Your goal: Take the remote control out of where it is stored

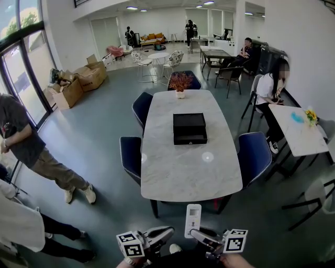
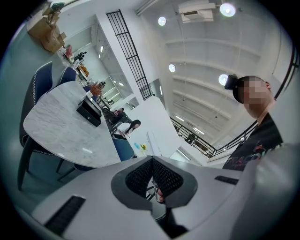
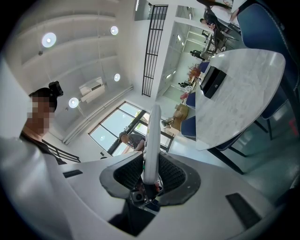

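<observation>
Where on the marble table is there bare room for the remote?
Bare: the near half of the marble table, from the black box to the near edge, and the strips beside the box. Tighter: the far end, where the flower vase stands.

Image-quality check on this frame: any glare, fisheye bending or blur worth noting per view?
Head view: even daylight, two glare spots on the marble table, walls bowing toward the edges. Left gripper view: heavy fisheye, ceiling lights blooming, dark vignetted corners. Right gripper view: same bending; remote control sharp, windows behind it bright.
</observation>
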A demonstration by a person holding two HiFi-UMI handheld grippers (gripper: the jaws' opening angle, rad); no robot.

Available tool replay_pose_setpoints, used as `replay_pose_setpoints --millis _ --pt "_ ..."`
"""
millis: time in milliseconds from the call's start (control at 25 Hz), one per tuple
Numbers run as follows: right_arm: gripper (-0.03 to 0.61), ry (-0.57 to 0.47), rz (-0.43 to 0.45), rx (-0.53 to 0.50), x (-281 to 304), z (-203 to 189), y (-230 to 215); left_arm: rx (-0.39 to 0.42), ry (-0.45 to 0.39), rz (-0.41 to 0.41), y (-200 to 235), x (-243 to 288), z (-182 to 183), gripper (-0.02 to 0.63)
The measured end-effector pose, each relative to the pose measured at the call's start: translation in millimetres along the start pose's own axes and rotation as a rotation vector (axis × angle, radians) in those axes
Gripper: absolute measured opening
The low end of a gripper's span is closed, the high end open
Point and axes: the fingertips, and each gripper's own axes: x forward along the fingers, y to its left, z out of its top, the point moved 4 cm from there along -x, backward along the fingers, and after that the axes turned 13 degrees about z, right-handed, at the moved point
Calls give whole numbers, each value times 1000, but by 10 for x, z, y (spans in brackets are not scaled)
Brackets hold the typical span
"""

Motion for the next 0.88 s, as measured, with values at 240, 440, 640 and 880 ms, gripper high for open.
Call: replay_pose_setpoints --millis 240,440,640,880 --pt "110 21 -13 -24 22 22 3 1 4 2 0 -12 18 6" --pt "110 -1 7 28 14 -14 -23 -1 3 4 10 -2 10 6" --pt "110 -4 14 26 50 -14 -8 0 4 3 24 -18 12 6" --pt "110 12 3 2 54 -10 -3 12 7 1 8 -28 26 6"
